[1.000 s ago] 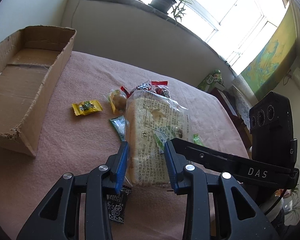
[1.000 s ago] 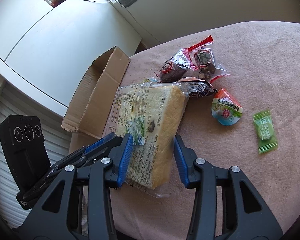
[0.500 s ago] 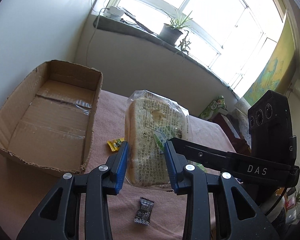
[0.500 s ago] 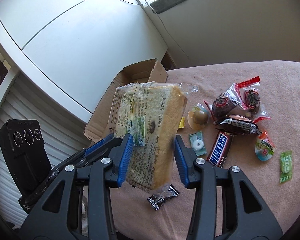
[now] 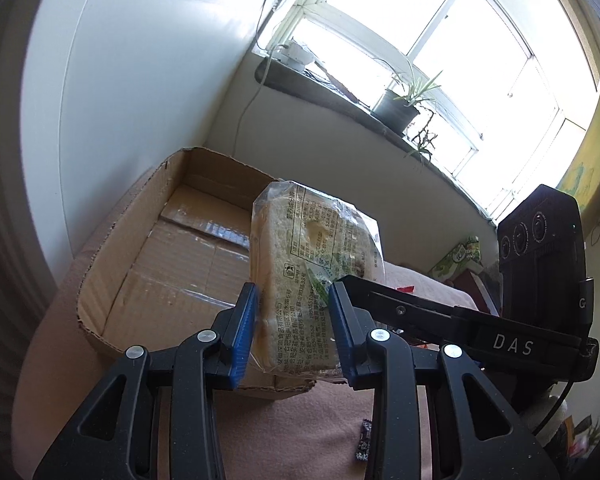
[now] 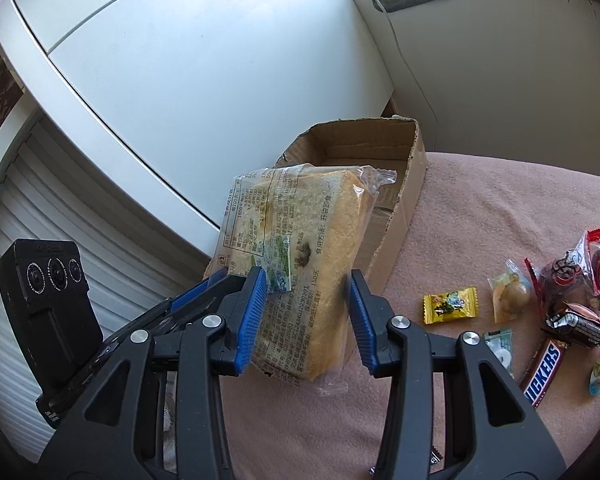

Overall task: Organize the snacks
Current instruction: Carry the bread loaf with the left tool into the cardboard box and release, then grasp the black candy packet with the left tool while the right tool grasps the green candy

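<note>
A clear-wrapped pack of sliced bread (image 5: pixel 312 276) hangs in the air, gripped from two sides. My left gripper (image 5: pixel 294 312) is shut on its lower end, blue pads pressed to the wrapper. My right gripper (image 6: pixel 306 300) is shut on the same bread pack (image 6: pixel 300 256); in the left wrist view its black finger (image 5: pixel 420 312) reaches in from the right. The open cardboard box (image 5: pixel 160 264) lies just behind and below the pack, and its inside shows only taped flaps. In the right wrist view the box (image 6: pixel 404 200) stands past the pack, at the pink cloth's far edge.
Loose snacks lie on the pink cloth (image 6: pixel 480 208) to the right: a yellow candy (image 6: pixel 450 304), a clear-wrapped sweet (image 6: pixel 510 294), red-edged packs (image 6: pixel 580 276), a Snickers bar (image 6: pixel 542 372). A small dark candy (image 5: pixel 362 446) lies below the left gripper. White wall and windowsill stand behind the box.
Both grippers lifted the bread pack off the cloth and carried it left toward the cardboard box. The loose snacks stayed behind on the cloth.
</note>
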`<move>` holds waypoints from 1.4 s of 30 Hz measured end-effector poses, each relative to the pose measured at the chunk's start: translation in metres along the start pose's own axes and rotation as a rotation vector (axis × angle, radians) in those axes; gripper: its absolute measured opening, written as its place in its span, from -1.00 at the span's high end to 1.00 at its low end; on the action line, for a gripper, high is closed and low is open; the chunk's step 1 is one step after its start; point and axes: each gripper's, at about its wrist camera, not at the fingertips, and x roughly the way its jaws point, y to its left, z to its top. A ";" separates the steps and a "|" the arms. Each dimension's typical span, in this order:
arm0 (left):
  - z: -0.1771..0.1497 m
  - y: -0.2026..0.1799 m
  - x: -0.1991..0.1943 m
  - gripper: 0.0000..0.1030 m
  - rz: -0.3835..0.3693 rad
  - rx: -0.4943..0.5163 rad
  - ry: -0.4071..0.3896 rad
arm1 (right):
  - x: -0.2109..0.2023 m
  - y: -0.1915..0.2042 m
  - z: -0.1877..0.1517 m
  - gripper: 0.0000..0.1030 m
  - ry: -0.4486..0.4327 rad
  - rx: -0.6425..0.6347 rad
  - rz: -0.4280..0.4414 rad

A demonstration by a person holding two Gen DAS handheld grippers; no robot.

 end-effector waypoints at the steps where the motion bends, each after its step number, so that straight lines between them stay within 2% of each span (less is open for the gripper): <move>1: 0.003 0.003 0.001 0.36 0.010 -0.003 -0.003 | 0.005 0.001 0.001 0.14 0.005 -0.004 0.004; 12: 0.003 0.026 0.005 0.36 0.071 -0.028 0.006 | 0.046 -0.001 0.010 0.14 0.063 -0.003 0.034; 20: 0.003 0.028 0.013 0.36 0.109 -0.024 0.020 | 0.053 0.003 0.009 0.14 0.079 -0.021 -0.007; 23: 0.003 0.028 0.010 0.36 0.129 -0.024 0.008 | 0.046 0.003 0.011 0.13 0.061 -0.034 -0.042; 30: 0.002 0.020 0.000 0.36 0.147 -0.006 -0.012 | 0.027 0.001 0.009 0.11 0.035 -0.046 -0.047; 31: 0.001 0.018 -0.002 0.36 0.148 -0.001 -0.014 | 0.024 0.000 0.008 0.08 0.031 -0.049 -0.051; 33: 0.000 0.012 -0.006 0.36 0.149 0.014 -0.017 | 0.016 -0.001 0.005 -0.18 0.017 -0.054 -0.066; 34: -0.001 0.009 -0.008 0.35 0.150 0.020 -0.019 | 0.012 -0.002 0.003 -0.22 0.006 -0.057 -0.076; 35: -0.002 0.007 -0.009 0.26 0.152 0.024 -0.021 | 0.007 -0.005 0.002 -0.24 -0.004 -0.058 -0.085; 40: -0.014 -0.005 -0.018 0.06 0.145 0.039 -0.025 | -0.021 -0.017 -0.010 -0.24 -0.047 -0.061 -0.138; 42: -0.020 -0.012 -0.021 0.05 0.136 0.050 -0.022 | -0.036 -0.025 -0.017 -0.25 -0.076 -0.069 -0.166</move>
